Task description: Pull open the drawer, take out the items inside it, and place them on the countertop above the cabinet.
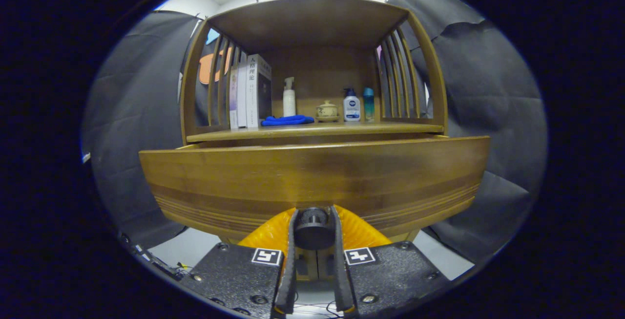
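Fingers closed on the drawer knob (313, 228): gripper (314, 231) has the round dark knob clamped between both fingers, one on each side, contact looks square

Key relation: drawer front (312, 182) sits dead ahead of the fingers, its long axis running side to side across the fingers' line. Knob is at the lower middle of that panel, so the pull axis is straight back along the fingers, away from the cabinet (312, 65). No sideways offset that I can see

Drawer looks part open already: its front stands proud of the cabinet body, and a thin gap shows between its top edge and the tabletop (312, 130) above. Drawer interior is hidden from this angle, so I can't tell what items are inside or how many

Tabletop above already carries stuff: books (250, 92) standing at the left, blue cloth (287, 120) lying just beside them, white spray bottle (289, 96) behind the cloth, small lidded ceramic pot (326, 110) in the middle, lotion pump bottle (351, 105) and a teal bottle (368, 105) to the right. Free strip is along the front edge, nearest the fingers

My read: the pull phase isn't finished, more straight-back travel is needed before the inside is reachable. Risk is pulling off-axis and racking the drawer, or the fingers slipping off the round knob. Keep the pull level and in line
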